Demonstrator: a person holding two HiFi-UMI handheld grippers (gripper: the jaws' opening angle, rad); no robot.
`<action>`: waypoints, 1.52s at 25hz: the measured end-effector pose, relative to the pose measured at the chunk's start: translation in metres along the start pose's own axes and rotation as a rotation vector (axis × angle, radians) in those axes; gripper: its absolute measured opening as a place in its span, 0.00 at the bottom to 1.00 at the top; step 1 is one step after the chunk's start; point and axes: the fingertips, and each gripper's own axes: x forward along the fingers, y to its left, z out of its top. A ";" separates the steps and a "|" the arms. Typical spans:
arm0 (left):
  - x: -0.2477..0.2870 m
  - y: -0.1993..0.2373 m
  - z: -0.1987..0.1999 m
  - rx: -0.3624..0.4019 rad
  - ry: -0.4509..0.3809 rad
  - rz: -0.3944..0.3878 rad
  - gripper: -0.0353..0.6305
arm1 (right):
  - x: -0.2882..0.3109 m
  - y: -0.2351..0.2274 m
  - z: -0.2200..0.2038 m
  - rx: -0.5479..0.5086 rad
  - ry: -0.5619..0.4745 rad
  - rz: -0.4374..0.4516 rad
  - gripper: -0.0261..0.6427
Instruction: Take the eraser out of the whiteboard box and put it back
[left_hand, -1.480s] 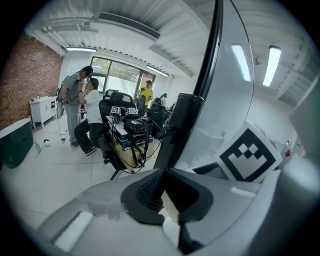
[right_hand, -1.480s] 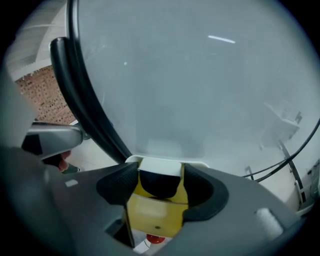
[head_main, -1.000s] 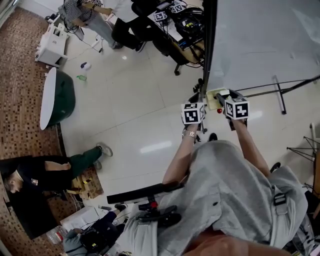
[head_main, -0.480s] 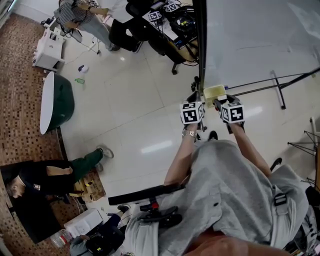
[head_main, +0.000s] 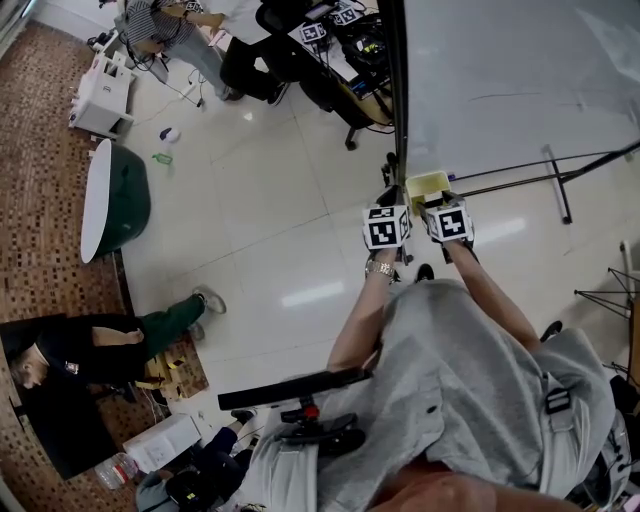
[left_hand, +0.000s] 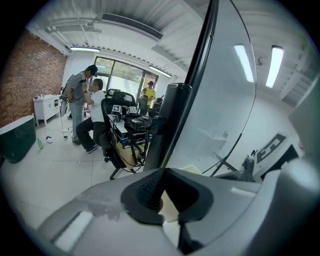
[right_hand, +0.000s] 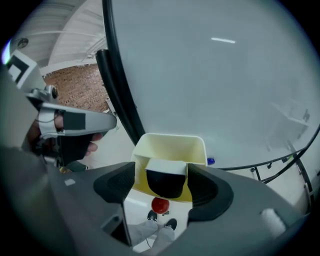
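Observation:
A yellow box hangs at the lower edge of the whiteboard. The eraser, white on top and black below, sits in it. My right gripper points down into the box with the eraser between its jaws. They are opening: the left pad stands clear of the eraser and the right pad is close beside it. In the head view the box lies just beyond the right gripper. My left gripper hovers by the board's dark frame post, fingertips together, holding nothing.
A red magnet and a blue one sit near the box. The board's stand legs spread over the floor. People and a desk chair are behind. A person sits at left beside a green tub.
My right gripper has dropped toward the yellow box and drawn nearer the left gripper's cube. The left gripper has stayed put.

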 end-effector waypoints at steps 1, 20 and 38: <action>-0.001 -0.001 0.000 0.000 0.000 0.001 0.06 | -0.008 -0.003 0.005 -0.008 -0.020 -0.015 0.55; -0.055 -0.032 -0.072 -0.028 0.054 0.075 0.06 | -0.061 0.035 0.004 0.001 -0.186 0.144 0.04; -0.181 -0.069 -0.182 0.002 0.069 -0.022 0.06 | -0.143 0.169 -0.167 -0.024 -0.099 0.219 0.04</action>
